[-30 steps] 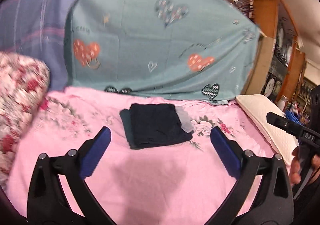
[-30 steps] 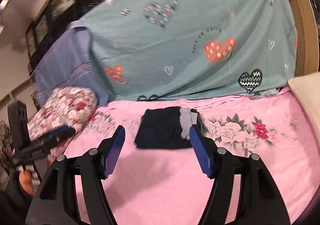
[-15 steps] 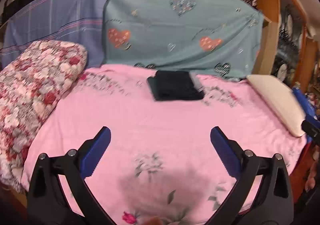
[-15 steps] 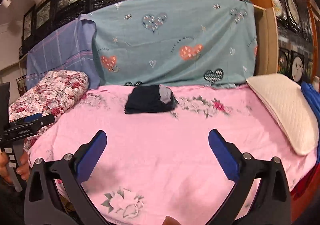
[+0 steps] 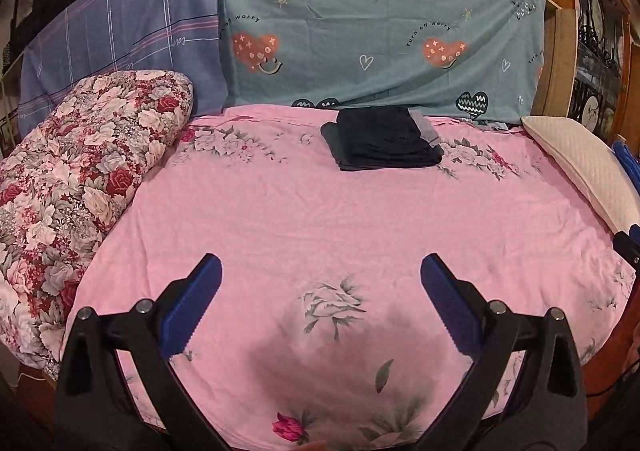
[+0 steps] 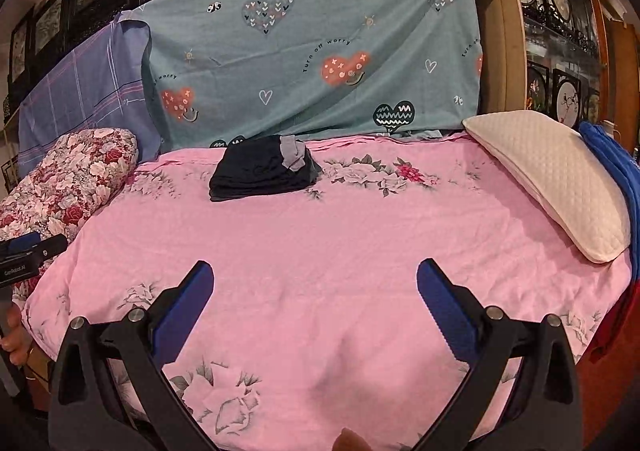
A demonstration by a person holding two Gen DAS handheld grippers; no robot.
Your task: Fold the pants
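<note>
Right claw [image 6: 314,285]: my jaws have just been opening and now stand wide apart, with nothing between them but bare sheet.
Left claw [image 5: 320,277]: spread just as wide and empty, as it was a second ago.
Right claw seen from the left: only a dark tip pokes in at the right edge.
Left claw seen from the right: its dark body sits at the left edge, my fingers under it.
Change: a second ago both claws hung close over the pants, which filled the gap between the fingers; now I have pulled back toward the near edge of the bed, and the pants lie well apart from both.
Sheet [image 5: 304,219]: pink with flowers, smooth and bare between my claws and the pants.
Pants [image 6: 264,169]: a dark, squared, layered stack at the far side of the bed, near the teal cloth [image 6: 320,51], with a grey scrap of fabric on its right top corner.
Quilt [image 5: 80,155]: a floral roll along the left side, clear of the pants.
Pillow [image 6: 556,179]: cream, on the right side, also clear.
Meaning: I judge the fold done; the stack sits released and neat, both claws are free, and nothing seems left but to leave it be.
</note>
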